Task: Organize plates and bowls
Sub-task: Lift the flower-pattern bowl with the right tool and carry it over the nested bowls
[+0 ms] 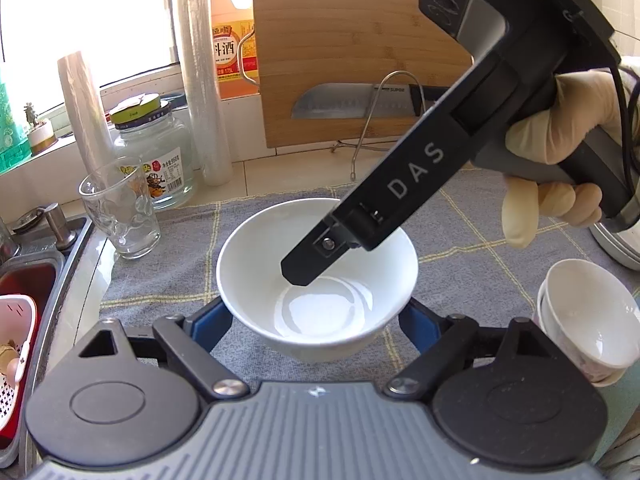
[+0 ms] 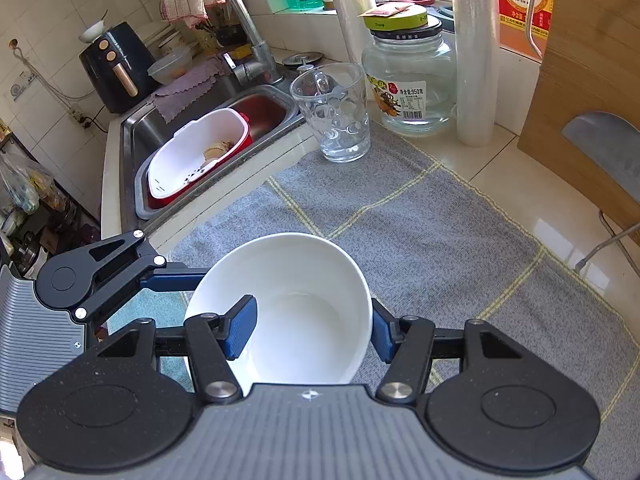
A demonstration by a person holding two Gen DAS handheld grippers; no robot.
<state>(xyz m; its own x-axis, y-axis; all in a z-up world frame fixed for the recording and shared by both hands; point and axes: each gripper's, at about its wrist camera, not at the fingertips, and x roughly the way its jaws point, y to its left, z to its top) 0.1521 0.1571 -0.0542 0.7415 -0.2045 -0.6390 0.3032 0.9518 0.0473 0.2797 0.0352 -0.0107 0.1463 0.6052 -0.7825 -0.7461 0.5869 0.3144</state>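
White bowl (image 1: 316, 276) btwn both tongs

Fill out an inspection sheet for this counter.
Surface: grey mat on the counter, beside the sink.
Job's things: white bowl between both grippers; stacked bowls at the mat's right edge.
Clutter: glass, jar, film rolls, cutting board with knife, basket in the sink.
Grippers: left gripper clamps the bowl from outside; right gripper is closed astride its rim, held by a gloved hand.
Cables: black cable at the right gripper's handle.
Surroundings: faucet, air fryer, window.
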